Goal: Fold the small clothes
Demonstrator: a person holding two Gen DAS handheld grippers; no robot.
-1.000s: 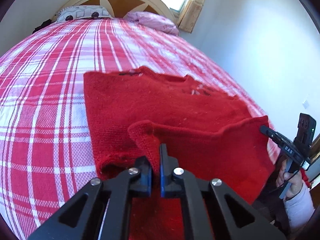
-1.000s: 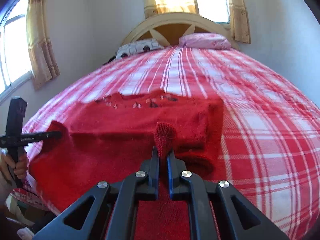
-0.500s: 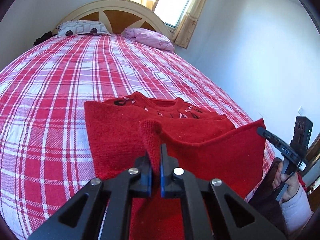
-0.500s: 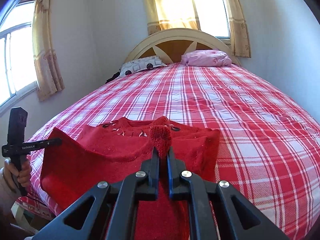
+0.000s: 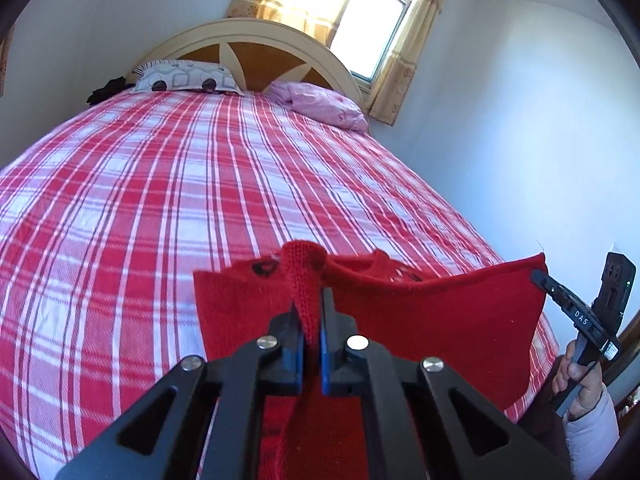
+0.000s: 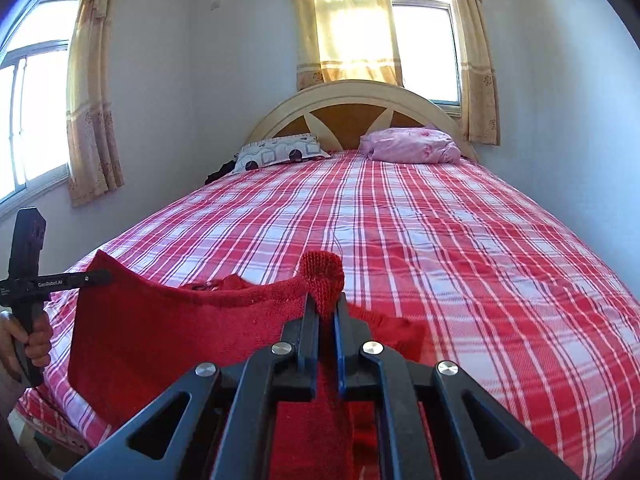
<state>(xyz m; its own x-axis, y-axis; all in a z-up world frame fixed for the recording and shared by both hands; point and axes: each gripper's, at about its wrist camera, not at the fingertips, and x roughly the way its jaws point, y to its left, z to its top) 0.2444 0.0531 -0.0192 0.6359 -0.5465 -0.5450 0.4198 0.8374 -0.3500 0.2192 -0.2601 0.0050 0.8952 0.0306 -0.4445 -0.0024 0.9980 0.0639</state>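
A small red knitted sweater (image 5: 432, 320) lies at the near end of the bed, with its near hem edge lifted. My left gripper (image 5: 310, 300) is shut on a bunched left corner of the sweater's hem. My right gripper (image 6: 325, 304) is shut on the other corner; it also shows at the right of the left wrist view (image 5: 538, 276). The lifted edge hangs between the two grippers as a red panel (image 6: 168, 332). The collar with dark decorations (image 5: 264, 268) shows behind it on the bed.
The bed has a red and white plaid cover (image 5: 160, 200) and a curved headboard (image 6: 352, 116). A patterned pillow (image 5: 184, 76) and a pink pillow (image 6: 408, 146) lie at the far end. Walls stand close on both sides of the bed.
Both grippers have risen and tilted up with the sweater's hem, lifting the near half of the sweater off the bed. More of the room and windows shows now.
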